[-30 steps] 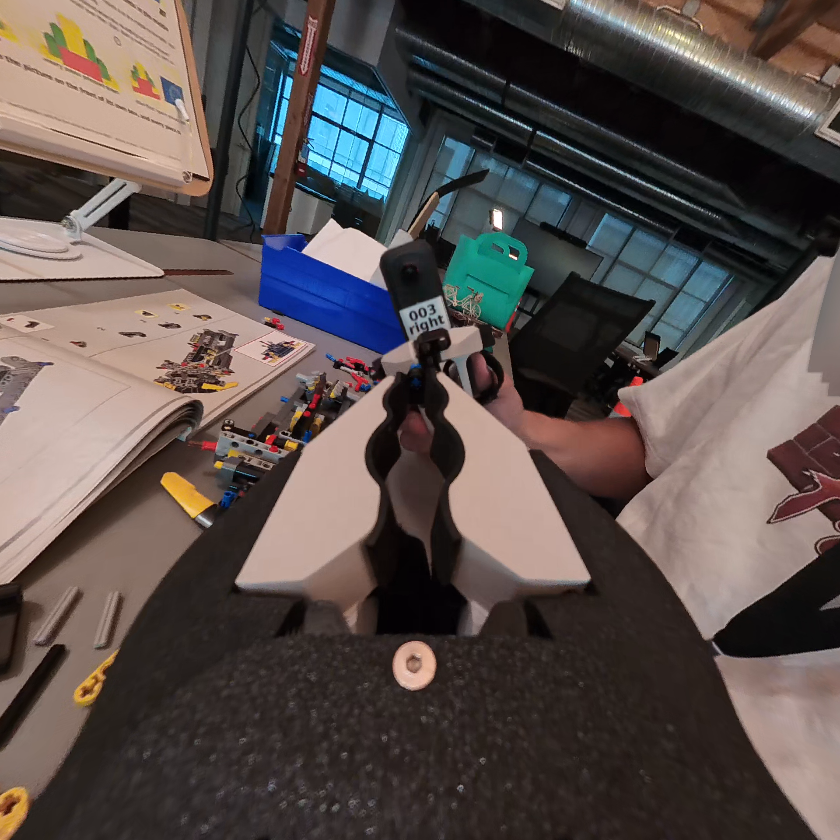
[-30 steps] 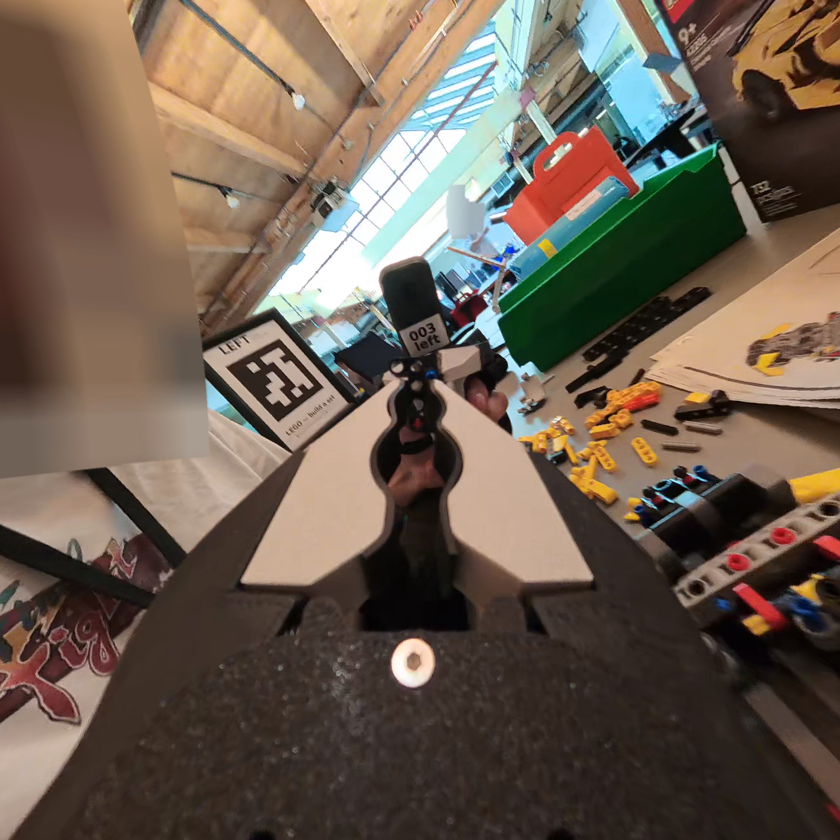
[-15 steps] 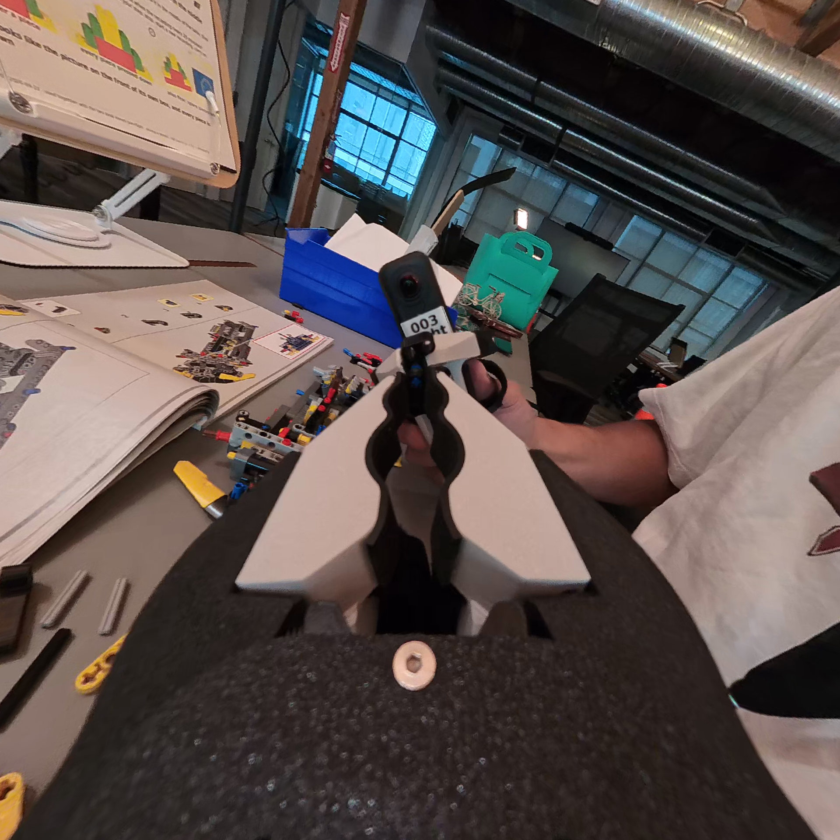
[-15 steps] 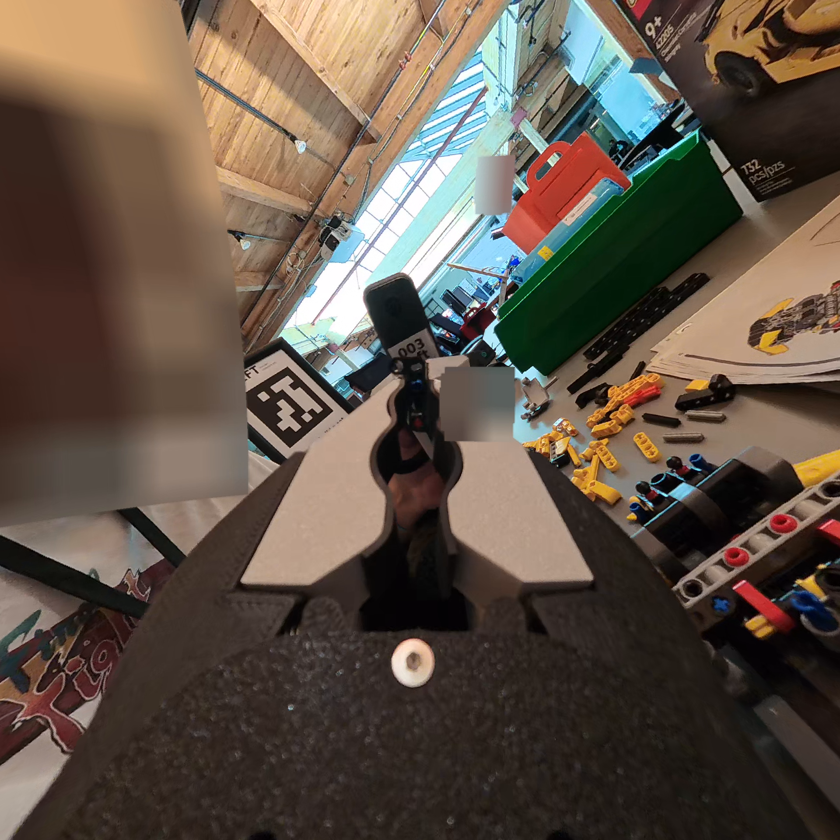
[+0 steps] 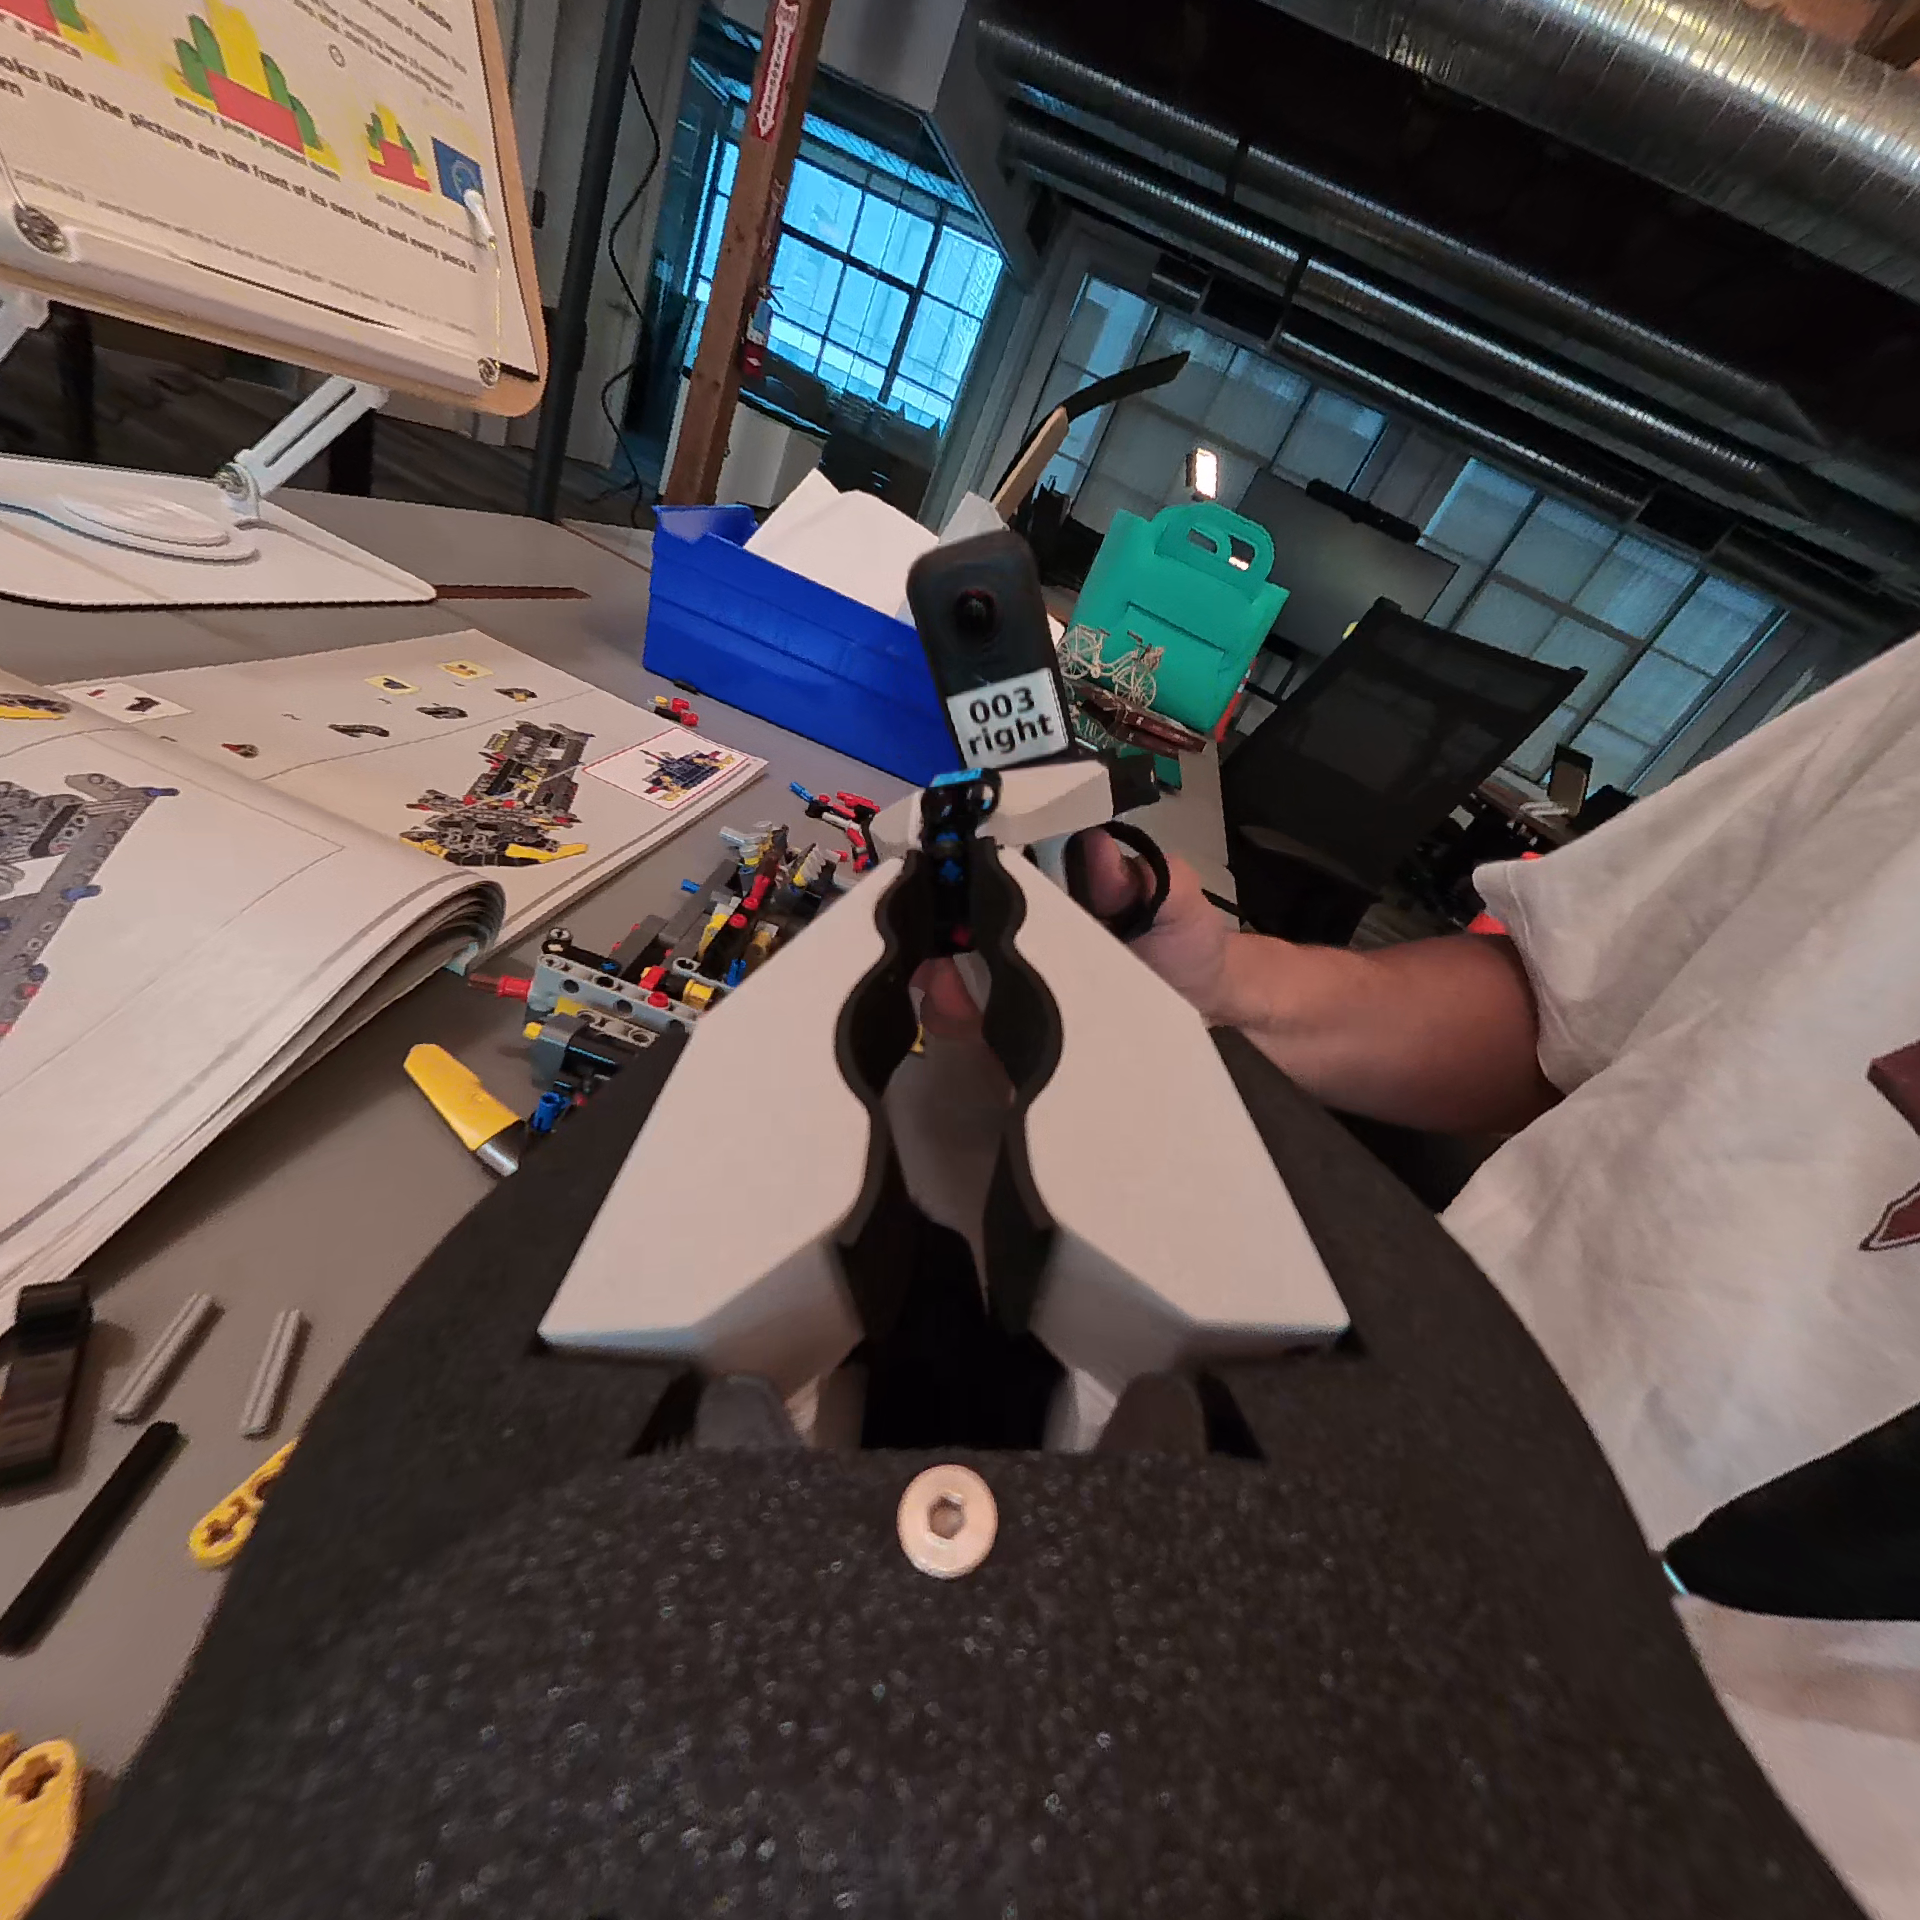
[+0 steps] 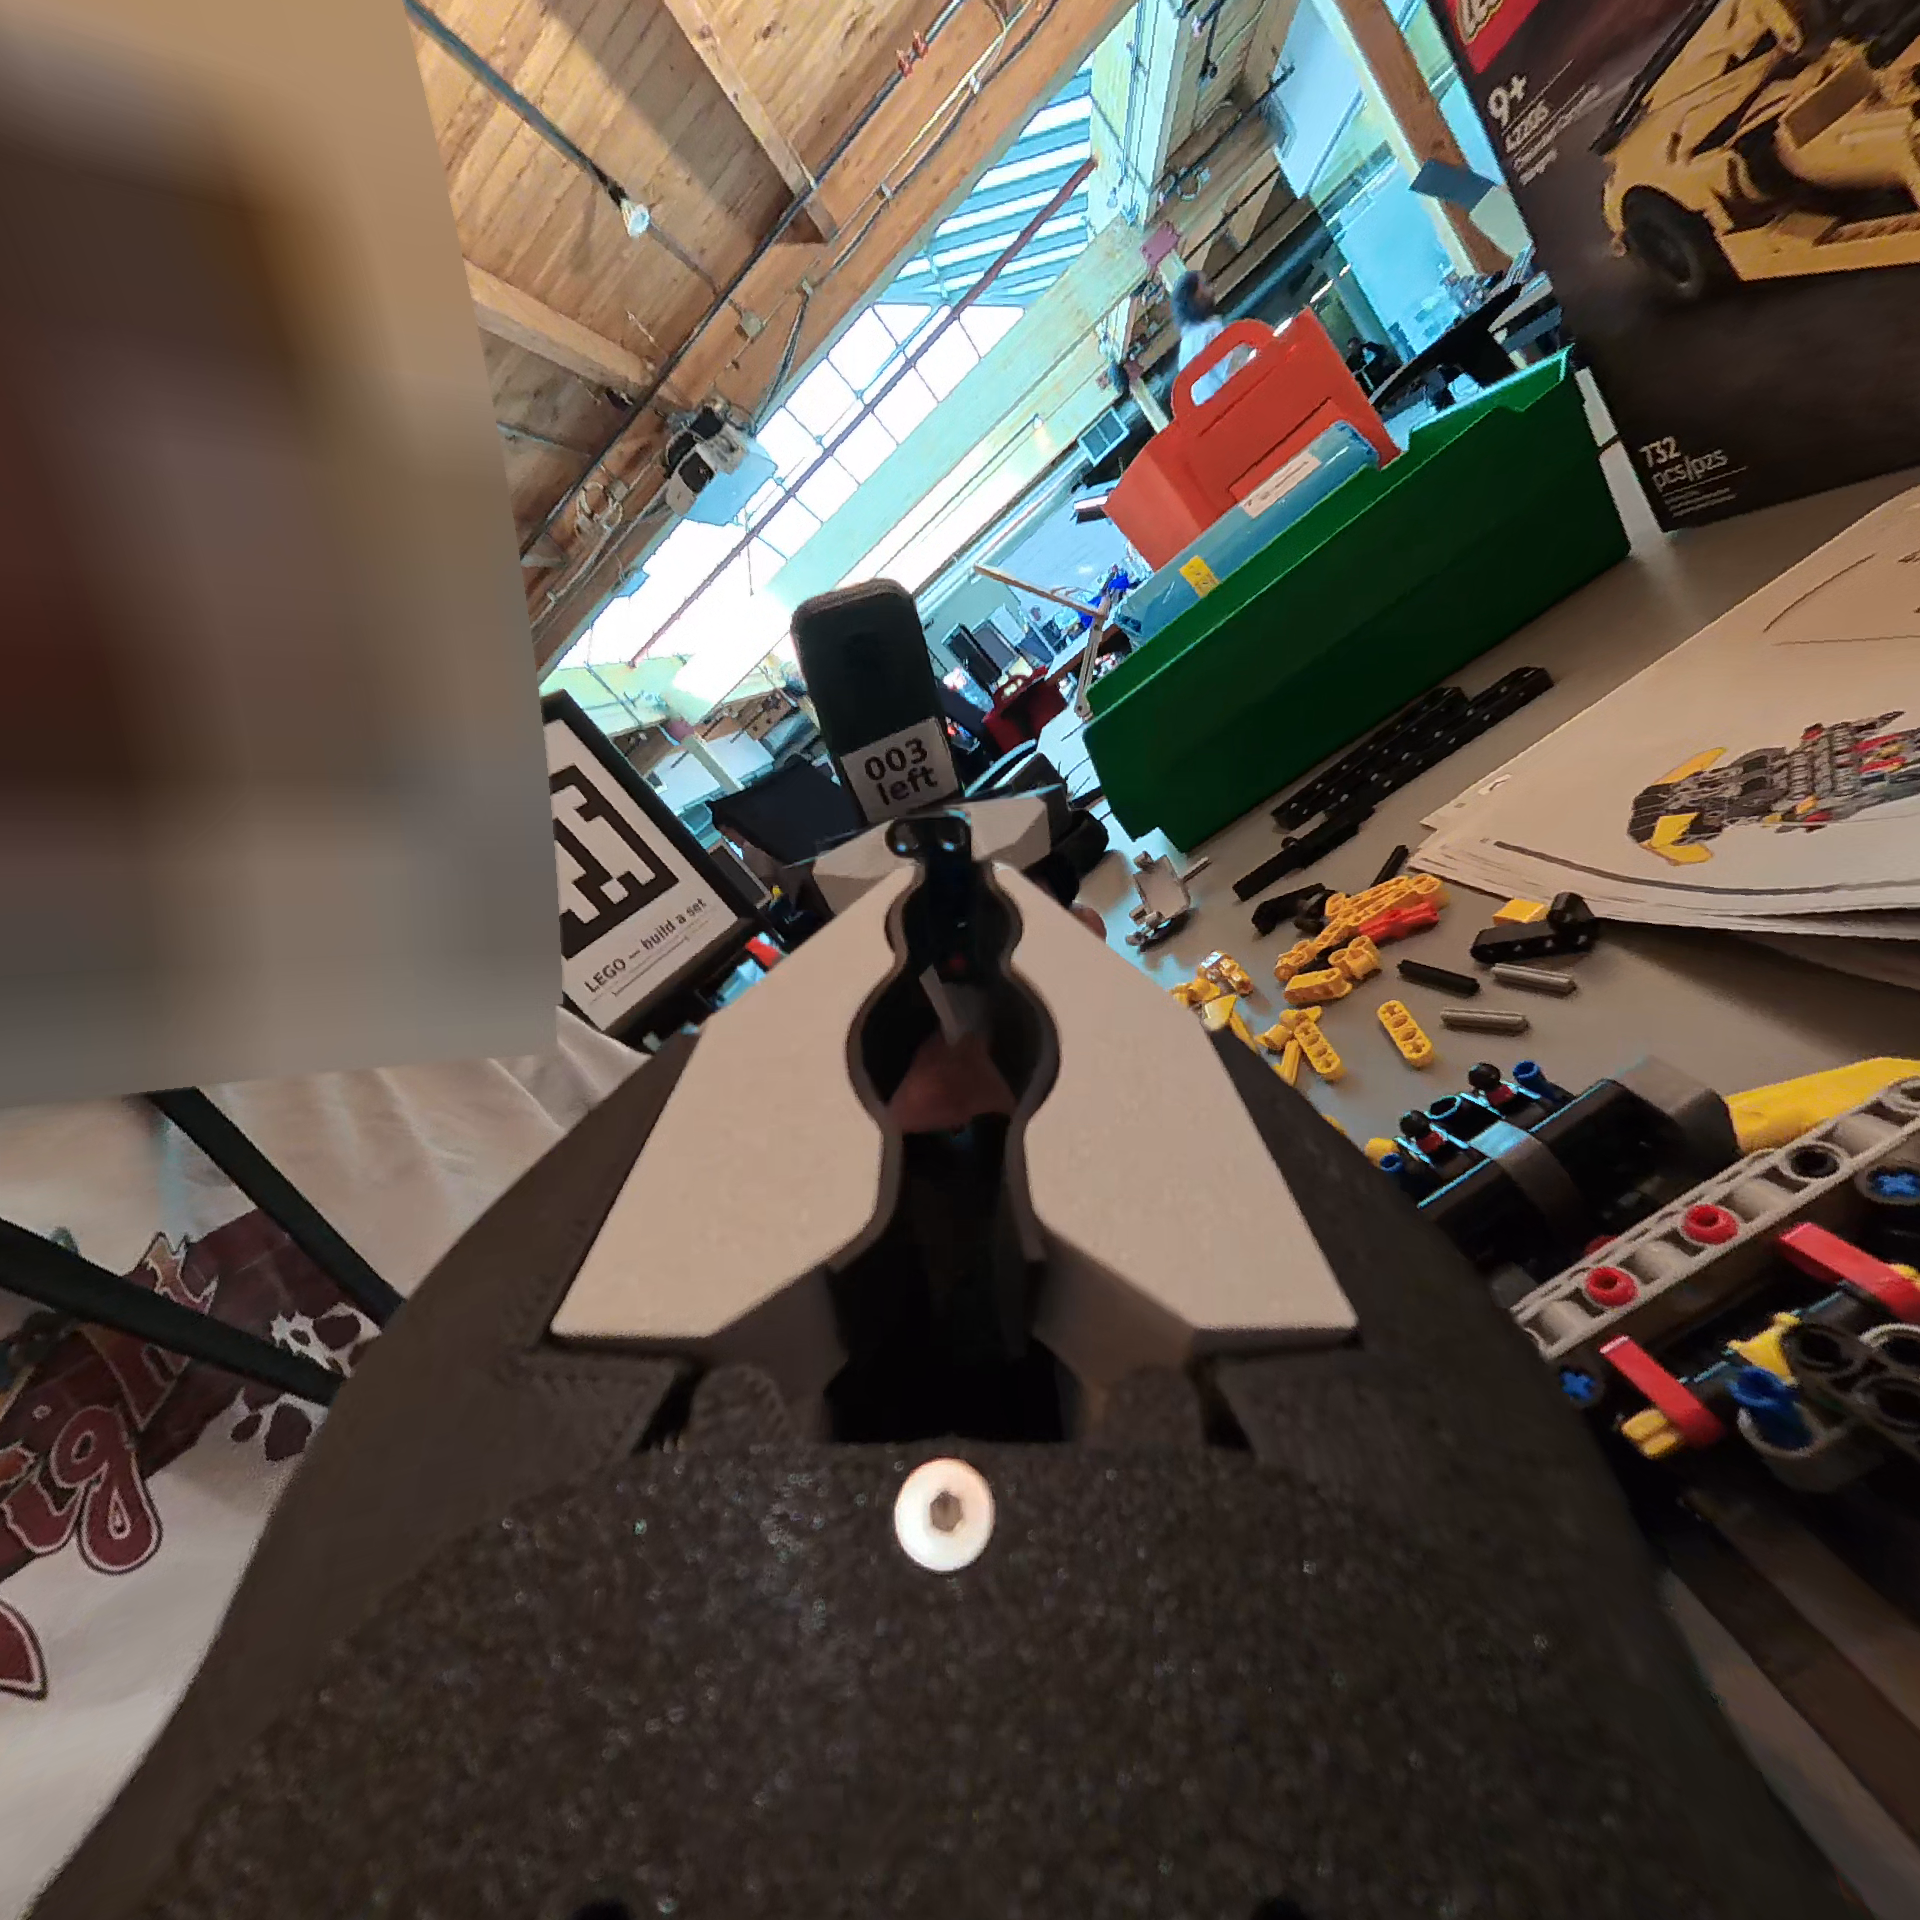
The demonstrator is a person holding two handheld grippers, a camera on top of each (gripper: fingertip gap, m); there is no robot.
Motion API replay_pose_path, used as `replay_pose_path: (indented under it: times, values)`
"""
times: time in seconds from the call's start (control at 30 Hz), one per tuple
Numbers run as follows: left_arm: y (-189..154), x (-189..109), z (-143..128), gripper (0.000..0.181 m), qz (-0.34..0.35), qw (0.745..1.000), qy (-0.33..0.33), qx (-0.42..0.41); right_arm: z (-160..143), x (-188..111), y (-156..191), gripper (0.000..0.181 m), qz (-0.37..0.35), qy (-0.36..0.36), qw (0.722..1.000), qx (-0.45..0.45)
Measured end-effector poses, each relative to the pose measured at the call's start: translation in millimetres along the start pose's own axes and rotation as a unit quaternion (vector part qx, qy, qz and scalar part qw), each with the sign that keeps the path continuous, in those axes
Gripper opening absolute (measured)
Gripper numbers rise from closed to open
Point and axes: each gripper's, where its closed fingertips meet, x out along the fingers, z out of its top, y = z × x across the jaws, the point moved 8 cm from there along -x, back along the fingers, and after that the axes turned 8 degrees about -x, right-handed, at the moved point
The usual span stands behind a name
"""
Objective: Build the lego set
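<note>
Lego piece (image 5: 948, 883), a small black part with blue and red pins, is held in the air between the two grippers, tip to tip: the left gripper (image 5: 951, 831) pinches one end, the right gripper (image 6: 943, 873) looks pressed on the other, though its hold is partly hidden. Judged a mid-air joining or hand-over step; next move likely calls for a straight push, then carrying it to the half-built chassis (image 6: 1704, 1257) right of the right jaws. Beyond the left jaws, blue bin (image 5: 769, 644) holds white paper; beyond the right jaws, green bin (image 6: 1351, 665) holds an orange case (image 6: 1236, 436).
</note>
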Motion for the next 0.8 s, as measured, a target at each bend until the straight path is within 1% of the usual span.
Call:
replay_pose_path:
  times: [0.13, 0.2, 0.33, 0.43, 0.5, 0.63, 0.73, 0.77, 0.8]
  values:
    - [-1, 0, -2, 0.006, -0.01, 0.999, 0.043, 0.021, 1, -3, 2, 0.007, 0.001, 0.064, 0.997, -0.05]
    - [-1, 0, -5, 0.006, -0.015, 0.997, 0.069, 0.03, -2, -5, 3, 0.007, 0.006, 0.089, 0.994, -0.056]
    - [-3, -1, -8, 0.006, -0.027, 0.994, 0.101, 0.045, -8, -6, 5, 0.007, 0.014, 0.109, 0.992, -0.058]
    - [-4, 0, -9, 0.006, -0.049, 0.993, 0.101, 0.029, -10, -4, 7, 0.007, 0.032, 0.099, 0.994, -0.041]
    - [-4, 1, -11, 0.006, -0.045, 0.993, 0.106, 0.036, -12, -5, 6, 0.007, 0.035, 0.092, 0.995, -0.026]
    - [-6, 4, -9, 0.006, -0.041, 0.994, 0.094, 0.047, -10, -7, 6, 0.006, 0.04, 0.073, 0.996, -0.011]
    - [-5, 3, -4, 0.006, -0.022, 0.996, 0.07, 0.056, -6, -5, 3, 0.007, 0.033, 0.049, 0.998, 0.0]
    - [-4, 3, -3, 0.007, -0.006, 0.996, 0.062, 0.063, -5, -4, 1, 0.006, 0.021, 0.043, 0.999, 0.002]
    - [-2, 2, -2, 0.015, 0.019, 0.995, 0.054, 0.078, -4, -4, -2, 0.006, 0.004, 0.028, 1.0, 0.004]
